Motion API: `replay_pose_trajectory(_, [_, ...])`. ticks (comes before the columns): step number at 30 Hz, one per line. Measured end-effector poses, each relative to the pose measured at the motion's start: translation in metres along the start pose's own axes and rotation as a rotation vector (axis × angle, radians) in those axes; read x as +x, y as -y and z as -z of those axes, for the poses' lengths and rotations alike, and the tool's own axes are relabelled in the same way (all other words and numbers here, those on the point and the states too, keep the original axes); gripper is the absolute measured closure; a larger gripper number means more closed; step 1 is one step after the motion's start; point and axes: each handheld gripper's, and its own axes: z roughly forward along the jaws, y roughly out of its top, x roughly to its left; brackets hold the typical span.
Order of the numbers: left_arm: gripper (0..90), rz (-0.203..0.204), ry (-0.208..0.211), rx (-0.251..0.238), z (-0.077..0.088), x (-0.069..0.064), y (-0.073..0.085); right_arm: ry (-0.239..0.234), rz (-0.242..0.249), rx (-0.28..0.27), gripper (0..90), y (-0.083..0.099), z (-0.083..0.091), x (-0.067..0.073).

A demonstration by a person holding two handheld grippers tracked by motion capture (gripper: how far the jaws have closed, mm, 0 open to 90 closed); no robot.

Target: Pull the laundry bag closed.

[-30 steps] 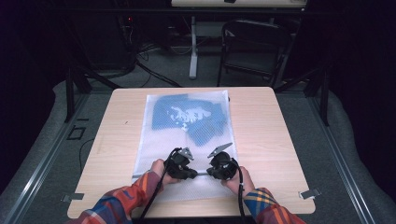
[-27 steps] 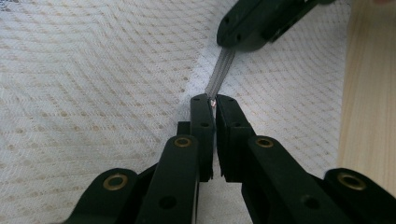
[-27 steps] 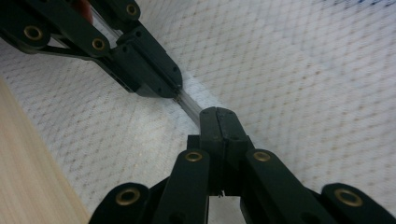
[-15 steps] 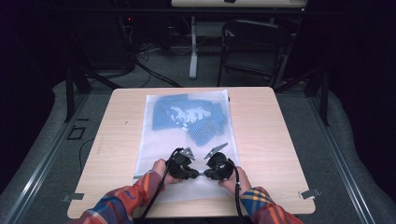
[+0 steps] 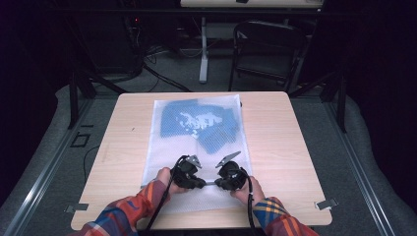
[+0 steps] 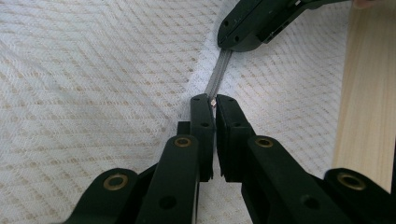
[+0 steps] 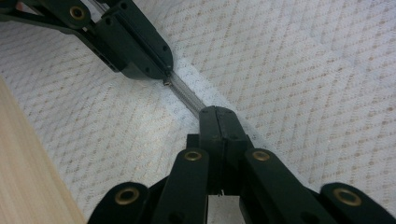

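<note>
Left tongs [image 6: 215,100] and right tongs [image 7: 218,112], both clenched on the zipper [image 6: 218,74] along the mesh laundry bag's [image 5: 196,123] near edge.

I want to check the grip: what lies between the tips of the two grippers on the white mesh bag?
A short grey zipper strip of the mesh bag runs between the left gripper and right gripper, seen in both gripper views.
</note>
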Motion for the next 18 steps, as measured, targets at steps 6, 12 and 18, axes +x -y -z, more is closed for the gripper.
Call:
replay_pose_trajectory(6, [86.3, 0.006, 0.001, -0.003, 0.0009, 0.0016, 0.0017, -0.004, -0.004, -0.004, 90.0, 0.0003, -0.0002, -0.0002])
replay_pose_trajectory(12, [86.3, 0.009, 0.003, -0.002, 0.0014, 0.0015, 0.0023, -0.005, -0.005, -0.005, 90.0, 0.0004, -0.0002, -0.0003])
replay_pose_trajectory(18, [86.3, 0.014, 0.004, 0.006, 0.0049, 0.0041, 0.006, -0.006, 0.001, -0.006, 90.0, 0.0006, -0.0002, -0.001])
